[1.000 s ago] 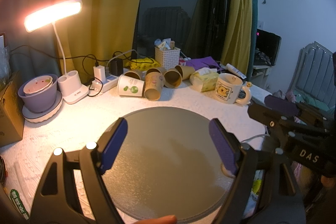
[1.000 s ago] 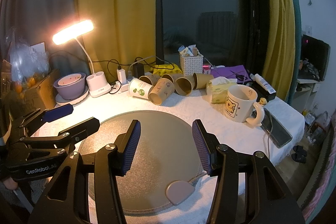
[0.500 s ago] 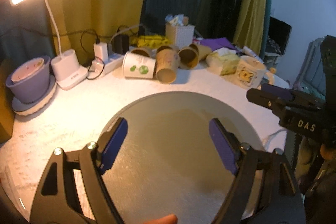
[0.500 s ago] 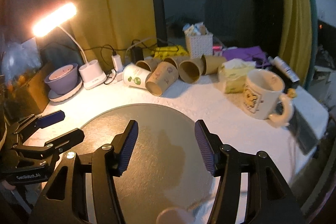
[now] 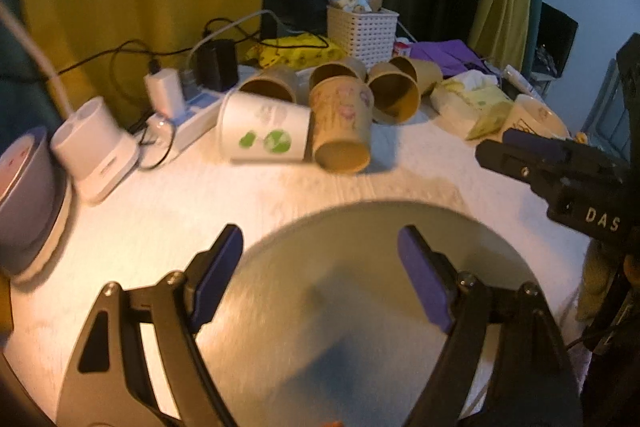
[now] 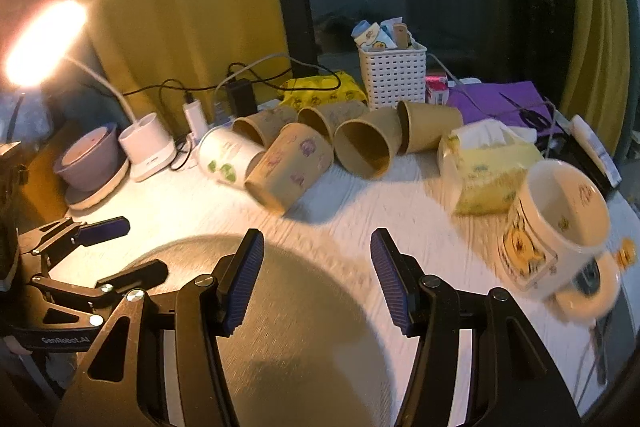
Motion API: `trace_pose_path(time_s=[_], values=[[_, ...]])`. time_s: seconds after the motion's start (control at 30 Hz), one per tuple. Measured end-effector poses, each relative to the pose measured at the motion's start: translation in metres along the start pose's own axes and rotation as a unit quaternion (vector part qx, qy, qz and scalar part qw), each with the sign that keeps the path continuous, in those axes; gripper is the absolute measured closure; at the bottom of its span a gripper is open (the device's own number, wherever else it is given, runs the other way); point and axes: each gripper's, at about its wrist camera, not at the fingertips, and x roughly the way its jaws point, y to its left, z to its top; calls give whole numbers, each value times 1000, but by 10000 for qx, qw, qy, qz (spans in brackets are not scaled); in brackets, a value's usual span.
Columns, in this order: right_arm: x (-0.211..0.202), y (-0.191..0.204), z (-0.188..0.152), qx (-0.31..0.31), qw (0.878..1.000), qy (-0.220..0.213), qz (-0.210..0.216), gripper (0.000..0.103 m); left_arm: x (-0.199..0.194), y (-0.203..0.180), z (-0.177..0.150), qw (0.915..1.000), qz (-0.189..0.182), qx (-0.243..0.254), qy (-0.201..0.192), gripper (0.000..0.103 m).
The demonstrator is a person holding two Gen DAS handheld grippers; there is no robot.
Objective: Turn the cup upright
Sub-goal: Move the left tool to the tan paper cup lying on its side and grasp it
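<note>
Both grippers, left and right, have advanced toward the toppled cups, jaws spread and empty; approach step, next pinching one.

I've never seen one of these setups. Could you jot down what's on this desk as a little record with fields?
Setting: white table, lit by a desk lamp
Left hand-held gripper: open, empty, above the round grey mat
Right hand-held gripper: open, empty
Cups to flip: white paper cup and brown paper cup, on their sides, side by side; more brown cups lying behind
Already upright: cartoon mug
Nearby: tissue pack, white basket, purple bowl
</note>
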Motion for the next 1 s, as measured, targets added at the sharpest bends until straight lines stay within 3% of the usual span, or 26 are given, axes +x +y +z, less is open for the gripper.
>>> trace_pose_path(time_s=[0.27,0.4,0.47,0.83,0.9,1.0], values=[[31,-32,24,118,9999,79,-47,44,53,-12,47,9985,-428,127,315,23],[40,-47,28,191,9997,104,-64,44,73,-12,63,9983,-409,149,382,23],[42,-53,28,215,9997,91,-70,44,81,-15,70,9983,-375,225,385,34],[47,-58,29,119,9999,67,18,44,121,-19,82,9971,-159,290,691,37],[48,-58,28,130,9999,83,13,44,123,-20,81,9970,-141,321,691,44],[47,-57,26,139,9998,110,5,44,123,-19,82,9970,-159,292,701,45]])
